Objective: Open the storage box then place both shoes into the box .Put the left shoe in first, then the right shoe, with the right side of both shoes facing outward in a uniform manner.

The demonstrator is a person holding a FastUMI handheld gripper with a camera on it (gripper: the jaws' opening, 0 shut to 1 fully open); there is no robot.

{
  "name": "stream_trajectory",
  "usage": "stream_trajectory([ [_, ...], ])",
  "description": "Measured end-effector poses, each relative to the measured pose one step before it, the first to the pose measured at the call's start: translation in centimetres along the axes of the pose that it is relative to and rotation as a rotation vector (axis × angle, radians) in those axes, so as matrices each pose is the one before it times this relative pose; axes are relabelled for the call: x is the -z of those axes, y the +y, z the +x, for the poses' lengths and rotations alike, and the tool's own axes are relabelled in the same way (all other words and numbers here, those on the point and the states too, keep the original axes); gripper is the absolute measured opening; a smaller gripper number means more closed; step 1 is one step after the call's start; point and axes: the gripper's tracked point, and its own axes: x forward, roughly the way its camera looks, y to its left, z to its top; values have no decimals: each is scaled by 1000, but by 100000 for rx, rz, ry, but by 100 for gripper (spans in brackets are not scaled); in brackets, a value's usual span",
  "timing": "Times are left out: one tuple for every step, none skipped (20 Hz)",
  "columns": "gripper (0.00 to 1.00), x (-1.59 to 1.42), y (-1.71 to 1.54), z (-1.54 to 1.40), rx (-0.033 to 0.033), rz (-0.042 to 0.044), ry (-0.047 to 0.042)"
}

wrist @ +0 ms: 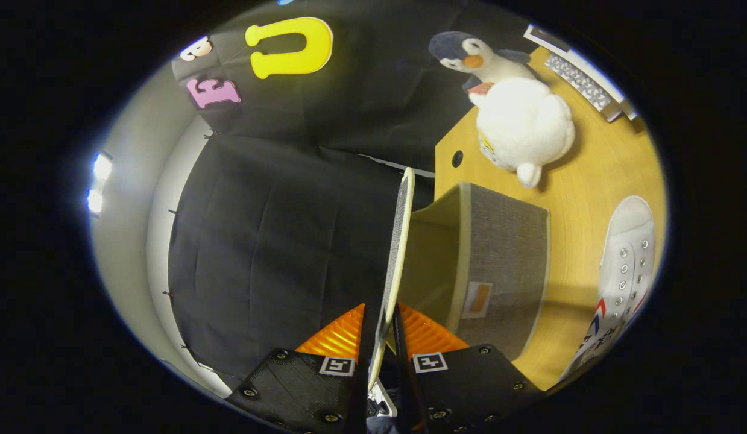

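Two fingers are clamped on the edge of the thin, flat grey fabric lid with pale trim [396,253], so the gripper [382,337] is closed on it, one finger on each face, and the lid stands on edge, running straight ahead from the fingertips. Right beside it sits the grey fabric storage box with cream lining [500,265], open at the top, resting on the light wooden table [596,175]. I can't tell whether the lid is hinged to the box or completely free, since the join is hidden behind the lid itself.

Biggest risk in my view: the grip is only on a narrow strip of the lid's rim. If it's hinged and gets swung further, the pull could drag or tip the soft box, which looks light. If it's loose, it could slide out of the fingers and flop back over the opening.

Next worry is the white lace-up canvas sneaker with metal eyelets [623,265], lying on the table just beyond the box's far side. A shoved box could bump it and mess up its orientation, which matters since the right sides have to face outward.

Further off, a white and grey plush penguin [518,120] lies on the table, well apart from the box, so probably safe.
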Motion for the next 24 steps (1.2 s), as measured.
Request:
stream_trajectory([
  [21, -389, 1389, 306, -624, -2203, 10],
  [21, -537, 1291, 458, -313, -2788, 192],
  [21, -397, 1512, 342, 357, -3009, 543],
  [21, -397, 1258, 581, 812, -3331, -53],
  [21, 184, 1320, 891, 73, -3306, 748],
  [21, 14, 1103, 710, 177, -3228, 1012],
  [21, 232, 784, 882, 459, -2760, 1103],
  [21, -171, 738, 996, 478, -1916, 1265],
  [21, -83, 920, 1133, -453, -1114, 1099],
  [21, -7, 853, 1079, -719, -1567, 709],
  [21, 70, 868, 1481, 0, -2035, 660],
  [21, 9, 599, 1431, 324, -2157, 1108],
  [21, -15, 437, 1402, 480, -2074, 1266],
  [21, 53, 413, 1520, 359, -1295, 1199],
  [21, 119, 469, 1488, 594, -778, 1128],
  [21, 132, 255, 1453, 878, -742, 1153],
  [21, 116, 149, 1409, 1138, -522, 945],
  [21, 148, 393, 1303, 1472, -415, 940],
  [21, 122, 195, 1250, 1472, -449, 1117],
  [21, 173, 37, 1165, 2028, -649, 1581],
  [21, 277, 25, 1070, 2002, -1249, 1155],
  [21, 41, 41, 879, 1785, -915, 541],
  [21, 310, 76, 280, 953, -443, 947],
  [21, -59, 131, -116, -515, -174, 41],
])
